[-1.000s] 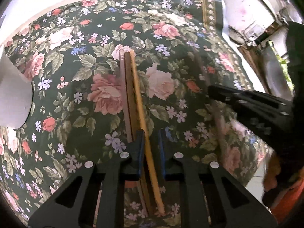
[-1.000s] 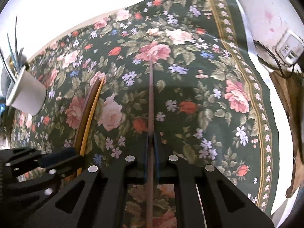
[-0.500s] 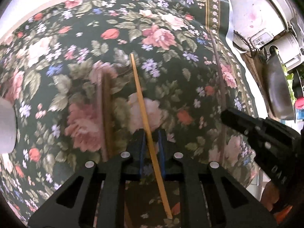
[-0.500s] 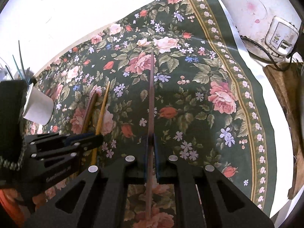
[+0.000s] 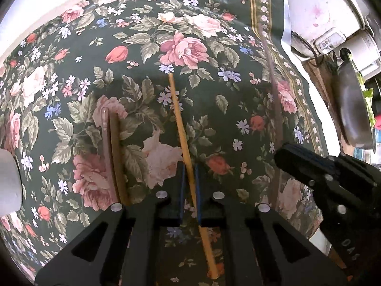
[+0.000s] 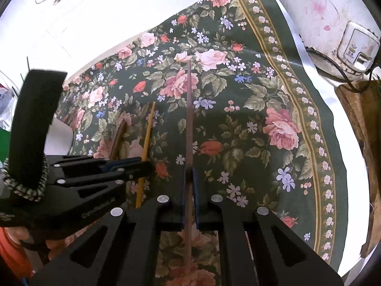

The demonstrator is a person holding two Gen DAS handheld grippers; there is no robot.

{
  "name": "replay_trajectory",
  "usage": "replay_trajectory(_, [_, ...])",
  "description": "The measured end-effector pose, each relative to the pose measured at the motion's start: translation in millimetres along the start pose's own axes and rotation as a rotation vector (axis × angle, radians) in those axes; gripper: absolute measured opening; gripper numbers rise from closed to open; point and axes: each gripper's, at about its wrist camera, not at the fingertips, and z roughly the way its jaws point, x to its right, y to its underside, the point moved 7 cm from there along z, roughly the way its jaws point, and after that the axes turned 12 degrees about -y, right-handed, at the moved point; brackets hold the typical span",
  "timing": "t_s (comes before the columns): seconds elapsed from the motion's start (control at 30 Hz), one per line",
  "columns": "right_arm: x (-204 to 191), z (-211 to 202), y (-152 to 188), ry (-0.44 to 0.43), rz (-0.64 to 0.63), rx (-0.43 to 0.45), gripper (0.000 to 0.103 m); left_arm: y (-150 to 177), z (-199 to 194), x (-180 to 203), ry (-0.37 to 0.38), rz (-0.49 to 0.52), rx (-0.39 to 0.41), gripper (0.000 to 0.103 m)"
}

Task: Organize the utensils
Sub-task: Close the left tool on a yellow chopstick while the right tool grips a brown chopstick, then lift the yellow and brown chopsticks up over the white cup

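My left gripper (image 5: pixel 189 166) is shut on a yellow chopstick (image 5: pixel 177 109) and holds it above the floral tablecloth (image 5: pixel 214 90). My right gripper (image 6: pixel 189 169) is shut on a dark brown chopstick (image 6: pixel 189 109), also lifted off the cloth. Two brown chopsticks (image 5: pixel 114 157) lie side by side on the cloth, left of my left gripper; they also show in the right wrist view (image 6: pixel 119 138). The right gripper (image 5: pixel 309 166) stands at the right of the left wrist view, and the left gripper (image 6: pixel 133 166) at the left of the right wrist view.
A white cup (image 5: pixel 8 181) stands at the left on the cloth; it also shows in the right wrist view (image 6: pixel 59 138). A white rice cooker (image 6: pixel 333 23) and a wooden board (image 6: pixel 362 124) are off the cloth's right edge. A pan (image 5: pixel 352 109) sits far right.
My left gripper closed on the yellow chopstick and lifted it away from the two brown ones, moving right. My right gripper rose with the dark chopstick.
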Motion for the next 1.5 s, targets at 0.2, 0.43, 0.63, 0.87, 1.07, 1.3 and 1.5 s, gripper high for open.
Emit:
replay_trajectory(0.2, [-8.2, -12.6, -3.9, 0.002, -0.018, 0.025, 0.005, 9.3, -24.7, -16.1, 0.007, -0.027, 0.068, 0.003])
replay_trajectory(0.43, [-22.2, -30.4, -9.0, 0.009, -0.045, 0.065, 0.005, 19.8, -72.4, -29.2, 0.017, -0.033, 0.182, 0.003])
replay_trajectory(0.63, [-41.4, -42.1, -14.7, 0.008, -0.07, 0.1, 0.005, 27.8, -105.2, -35.8, -0.001, -0.034, 0.27, 0.003])
replay_trajectory(0.87, [-68.2, -48.2, -20.7, -0.007, -0.104, 0.13, 0.005, 38.2, -135.3, -48.4, -0.037, -0.052, 0.364, 0.003])
replay_trajectory(1.07, [-95.4, -55.3, -28.6, -0.022, -0.141, 0.16, 0.005, 47.2, -163.1, -69.8, -0.054, -0.088, 0.437, 0.003])
replay_trajectory(1.3, [-131.2, -64.3, -41.0, -0.043, -0.195, 0.199, 0.005, 47.6, -199.1, -102.5, -0.066, -0.152, 0.511, 0.003])
replay_trajectory(1.5, [-164.1, -75.3, -53.8, -0.059, -0.255, 0.239, 0.004, 47.8, -232.3, -134.2, -0.085, -0.207, 0.582, 0.003])
